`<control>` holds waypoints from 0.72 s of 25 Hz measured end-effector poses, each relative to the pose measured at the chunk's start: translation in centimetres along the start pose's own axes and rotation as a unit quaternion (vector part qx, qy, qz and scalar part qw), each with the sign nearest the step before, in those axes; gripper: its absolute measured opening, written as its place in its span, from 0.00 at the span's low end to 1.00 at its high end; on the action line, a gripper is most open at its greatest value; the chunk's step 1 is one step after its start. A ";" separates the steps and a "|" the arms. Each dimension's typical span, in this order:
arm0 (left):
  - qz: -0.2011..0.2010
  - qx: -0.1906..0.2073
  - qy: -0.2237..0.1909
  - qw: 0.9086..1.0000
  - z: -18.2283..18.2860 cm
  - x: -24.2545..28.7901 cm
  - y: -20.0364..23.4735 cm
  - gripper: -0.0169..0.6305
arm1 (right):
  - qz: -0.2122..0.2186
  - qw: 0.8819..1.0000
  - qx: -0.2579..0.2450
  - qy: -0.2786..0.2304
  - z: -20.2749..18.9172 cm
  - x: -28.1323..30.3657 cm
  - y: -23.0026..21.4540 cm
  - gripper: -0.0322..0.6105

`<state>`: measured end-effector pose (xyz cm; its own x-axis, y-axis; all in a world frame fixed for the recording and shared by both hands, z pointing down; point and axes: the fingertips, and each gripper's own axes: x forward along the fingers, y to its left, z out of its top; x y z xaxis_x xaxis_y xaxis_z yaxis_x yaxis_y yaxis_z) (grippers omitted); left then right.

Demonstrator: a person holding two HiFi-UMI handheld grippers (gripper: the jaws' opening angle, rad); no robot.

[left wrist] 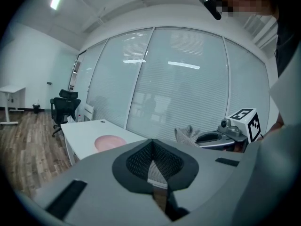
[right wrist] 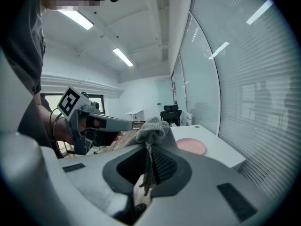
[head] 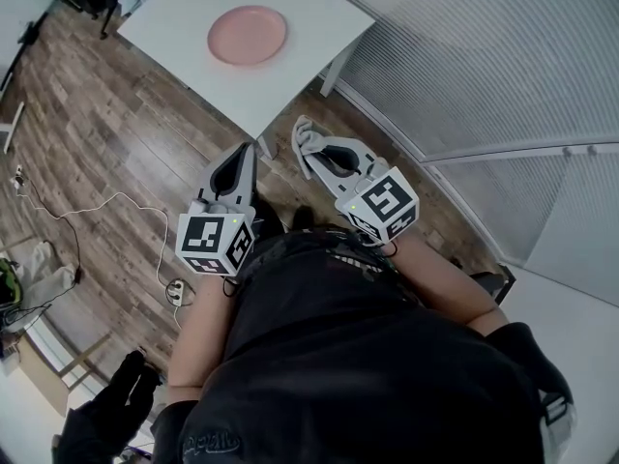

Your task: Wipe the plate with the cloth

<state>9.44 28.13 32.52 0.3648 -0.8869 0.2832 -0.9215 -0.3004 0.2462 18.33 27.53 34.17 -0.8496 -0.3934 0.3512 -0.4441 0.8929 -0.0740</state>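
Note:
A round pink plate (head: 248,35) lies on a white table (head: 184,13), well ahead of both grippers; it also shows as the pink plate (left wrist: 109,142) and the plate (right wrist: 191,145). My right gripper (head: 303,141) is shut on a grey cloth (right wrist: 153,128), which bunches out past its tips; the cloth (head: 304,135) and the cloth (left wrist: 188,135) show small in the other views. My left gripper (head: 247,150) is shut with nothing in it. Both are held close to the person's body, above the wooden floor, short of the table's near corner.
A frosted glass wall (head: 484,56) runs along the right. A black office chair (left wrist: 63,107) stands past the table's far end. White cables and a power strip (head: 175,291) lie on the floor at the left.

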 end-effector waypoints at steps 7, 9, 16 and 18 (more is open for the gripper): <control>0.003 0.006 -0.004 1.000 0.3 -0.5 -0.2 0.05 | -0.003 1.000 -0.002 -0.005 0.7 -0.2 0.3 0.11; 0.000 0.005 -0.002 1.000 0.3 -0.6 -0.3 0.05 | -0.005 1.000 -0.003 -0.006 0.8 -0.3 0.3 0.11; -0.005 0.006 -0.004 1.000 0.3 -0.5 -0.2 0.05 | -0.012 1.000 -0.003 -0.007 0.7 -0.2 0.3 0.11; -0.007 0.006 -0.003 1.000 0.2 -0.5 -0.2 0.05 | -0.013 1.000 -0.003 -0.007 0.7 -0.2 0.3 0.11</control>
<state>9.38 28.57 32.17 0.3775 -0.8845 0.2742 -0.9177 -0.3178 0.2383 18.11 27.73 33.41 -0.8415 -0.4201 0.3397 -0.4649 0.8834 -0.0591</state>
